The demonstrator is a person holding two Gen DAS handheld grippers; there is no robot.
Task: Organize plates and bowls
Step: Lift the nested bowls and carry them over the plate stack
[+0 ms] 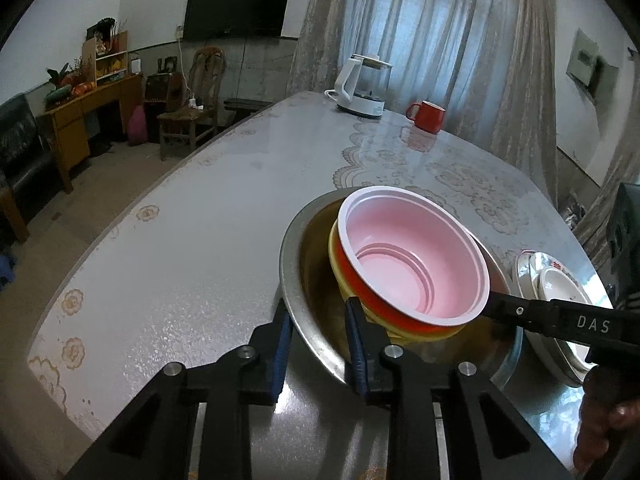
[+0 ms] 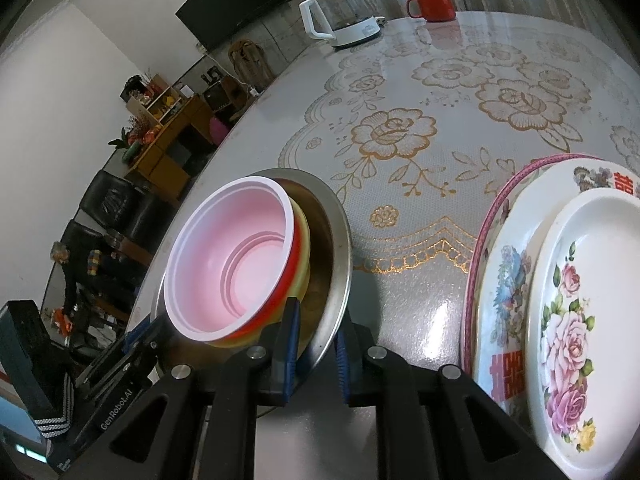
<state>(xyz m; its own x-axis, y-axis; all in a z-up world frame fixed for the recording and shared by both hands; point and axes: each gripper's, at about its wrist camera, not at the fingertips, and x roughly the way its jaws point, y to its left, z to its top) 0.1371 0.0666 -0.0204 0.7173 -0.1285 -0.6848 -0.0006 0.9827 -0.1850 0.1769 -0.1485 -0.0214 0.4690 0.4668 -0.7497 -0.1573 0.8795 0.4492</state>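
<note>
Straddling the steel basin's (image 1: 292,256) rim, our left gripper (image 1: 318,344) and right gripper (image 2: 316,346) stand part-open, gripping nothing; the pink bowl (image 1: 416,252) sits inside it atop a yellow bowl (image 1: 338,268), floral plates (image 2: 568,320) beside it.

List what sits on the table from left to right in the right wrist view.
Stacked bowls in the metal basin → white kettle → red mug → stacked floral plates.
</note>
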